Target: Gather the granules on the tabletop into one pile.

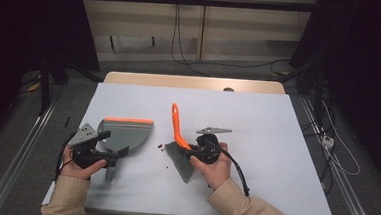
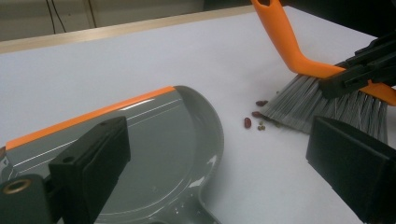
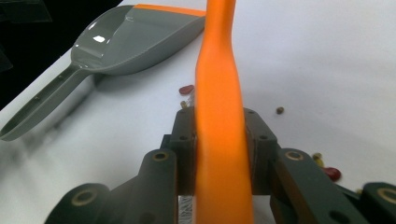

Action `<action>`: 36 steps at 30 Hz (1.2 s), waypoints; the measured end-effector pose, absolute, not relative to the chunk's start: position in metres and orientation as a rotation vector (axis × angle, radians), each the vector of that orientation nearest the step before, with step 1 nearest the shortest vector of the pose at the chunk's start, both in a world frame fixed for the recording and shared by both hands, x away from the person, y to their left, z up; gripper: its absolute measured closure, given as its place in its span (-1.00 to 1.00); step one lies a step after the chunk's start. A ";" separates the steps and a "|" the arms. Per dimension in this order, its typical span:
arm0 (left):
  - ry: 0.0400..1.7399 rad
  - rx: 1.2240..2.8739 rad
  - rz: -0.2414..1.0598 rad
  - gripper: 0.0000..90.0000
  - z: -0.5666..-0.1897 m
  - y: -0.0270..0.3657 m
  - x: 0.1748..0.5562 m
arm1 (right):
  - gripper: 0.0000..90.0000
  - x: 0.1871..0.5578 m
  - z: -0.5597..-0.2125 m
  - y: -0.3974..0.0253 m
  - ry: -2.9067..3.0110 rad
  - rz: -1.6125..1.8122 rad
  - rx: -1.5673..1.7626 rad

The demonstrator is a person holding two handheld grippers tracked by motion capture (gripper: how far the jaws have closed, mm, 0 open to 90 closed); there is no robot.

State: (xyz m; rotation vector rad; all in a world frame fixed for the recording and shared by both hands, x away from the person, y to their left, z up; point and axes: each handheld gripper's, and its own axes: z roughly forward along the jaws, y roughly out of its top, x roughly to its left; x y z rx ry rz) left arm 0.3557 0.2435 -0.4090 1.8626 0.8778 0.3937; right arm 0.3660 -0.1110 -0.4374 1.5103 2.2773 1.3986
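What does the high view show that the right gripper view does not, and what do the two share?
High view alone: the person's sleeves and hands, the left hand-held gripper by the dustpan's handle, the brush's grey bristles, and the floor with cables beyond the table.

Right gripper view alone: a close look at the right hand-held gripper, its jaws clamped on the brush's orange handle, and beans on both sides of it.

Both: the grey dustpan with its orange lip, the brush handle and the white tabletop.

- My table (image 1: 276,143) carries a white sheet.
- A grey dustpan (image 1: 127,133) lies flat on it.
- Just right of the dustpan, scattered beans (image 1: 162,147) lie by my brush's bristles (image 1: 181,159).
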 end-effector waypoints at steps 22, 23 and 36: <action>0.878 1.855 0.392 -0.86 -0.408 0.245 0.356 | 0.58 0.373 -0.424 -0.076 2.257 1.559 1.513; 0.876 1.855 0.393 -0.86 -0.408 0.245 0.356 | 0.58 0.375 -0.426 -0.069 2.269 1.555 1.519; 0.881 1.854 0.393 -0.86 -0.409 0.246 0.357 | 0.57 0.399 -0.441 -0.070 2.263 1.428 1.636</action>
